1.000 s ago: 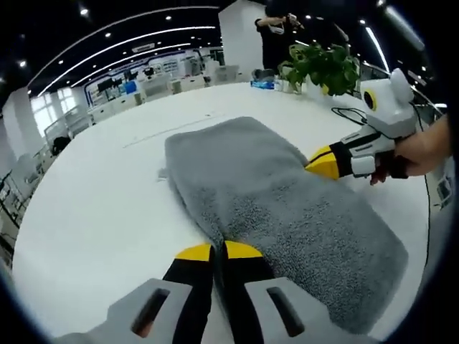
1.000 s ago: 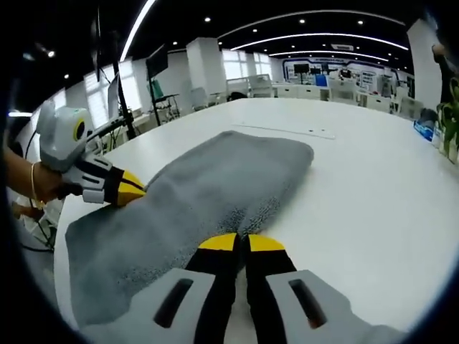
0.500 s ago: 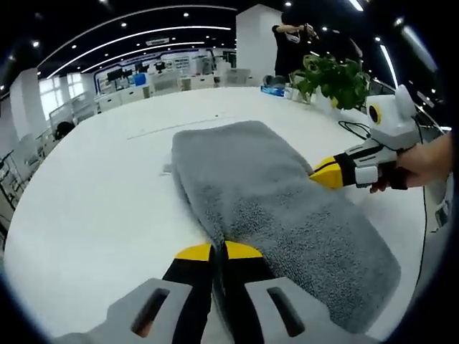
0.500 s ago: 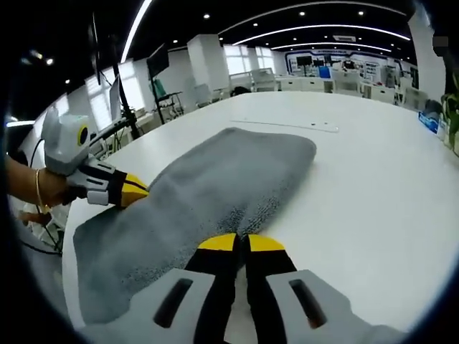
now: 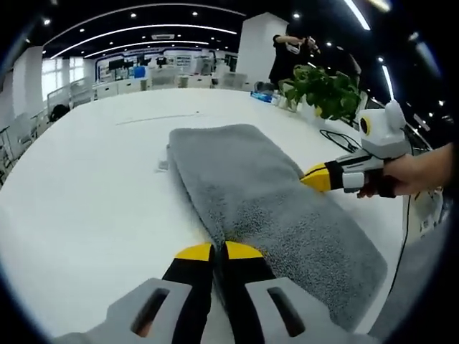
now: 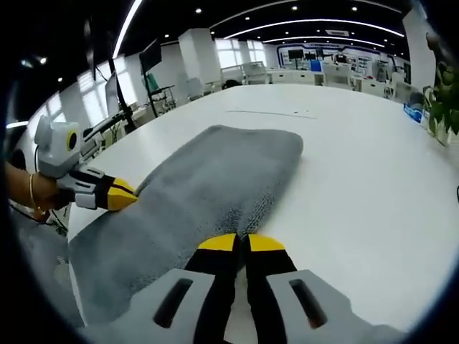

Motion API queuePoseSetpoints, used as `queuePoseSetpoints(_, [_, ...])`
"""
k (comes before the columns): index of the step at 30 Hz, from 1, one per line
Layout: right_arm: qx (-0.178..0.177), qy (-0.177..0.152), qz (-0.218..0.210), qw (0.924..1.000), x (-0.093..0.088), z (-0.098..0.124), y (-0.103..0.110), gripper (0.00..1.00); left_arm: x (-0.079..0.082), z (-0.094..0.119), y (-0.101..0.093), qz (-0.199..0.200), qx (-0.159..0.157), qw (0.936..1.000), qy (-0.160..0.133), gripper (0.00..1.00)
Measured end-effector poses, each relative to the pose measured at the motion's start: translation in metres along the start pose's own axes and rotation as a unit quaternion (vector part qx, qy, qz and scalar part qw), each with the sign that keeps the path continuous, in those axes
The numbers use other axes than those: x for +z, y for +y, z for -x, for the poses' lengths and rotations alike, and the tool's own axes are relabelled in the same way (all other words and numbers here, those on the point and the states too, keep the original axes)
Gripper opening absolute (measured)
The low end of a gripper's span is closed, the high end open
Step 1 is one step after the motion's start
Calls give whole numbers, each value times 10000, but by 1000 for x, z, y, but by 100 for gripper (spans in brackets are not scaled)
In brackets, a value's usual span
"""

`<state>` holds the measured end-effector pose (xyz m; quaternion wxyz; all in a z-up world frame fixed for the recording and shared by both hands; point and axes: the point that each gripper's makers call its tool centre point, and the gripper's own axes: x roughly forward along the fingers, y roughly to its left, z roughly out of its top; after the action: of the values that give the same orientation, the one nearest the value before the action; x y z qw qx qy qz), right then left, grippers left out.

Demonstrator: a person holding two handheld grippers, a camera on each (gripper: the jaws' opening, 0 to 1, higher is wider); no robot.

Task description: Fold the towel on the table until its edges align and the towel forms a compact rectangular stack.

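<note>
A grey towel (image 5: 265,201) lies folded in a long strip on the white table (image 5: 86,186). My left gripper (image 5: 217,249) is shut on the middle of one long edge of it. At the opposite long edge, my right gripper (image 5: 310,179) comes in from the right, held by a hand, with its yellow tip against the towel. In the right gripper view the same towel (image 6: 208,179) runs away to the upper right. My right gripper (image 6: 240,242) is shut on its near edge, and my left gripper (image 6: 125,198) pinches the far edge at the left.
A potted plant (image 5: 326,79) and a dark cable (image 5: 337,136) sit at the table's far right, with a person (image 5: 290,54) standing behind. A small blue item (image 5: 262,97) lies beside the plant. The table edge is close beyond the towel's right end (image 5: 401,236).
Both views have shifted a little with the hands. The towel keeps its shape and both grippers hold the same edges.
</note>
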<state>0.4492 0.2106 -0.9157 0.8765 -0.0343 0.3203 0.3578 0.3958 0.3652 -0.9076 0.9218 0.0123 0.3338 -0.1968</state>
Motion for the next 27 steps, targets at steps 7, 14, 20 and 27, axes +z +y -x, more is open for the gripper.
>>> queuePoseSetpoints(7, [-136, 45, -11, 9999, -20, 23, 7, 2, -8, 6, -19, -207, -136, 9996, 101, 5])
queuePoseSetpoints(14, [-278, 58, -40, 9996, -19, 25, 6, 4, -9, 5, -19, -197, -49, 9998, 92, 6])
queuePoseSetpoints(20, [-149, 55, -418, 9990, -24, 46, 19, 10, -7, 10, -2, 762, -26, 9965, -349, 22])
queuePoseSetpoints(27, [547, 307, -106, 9980, -39, 74, 60, 13, -2, 34, -12, -141, -523, 9985, -30, 32])
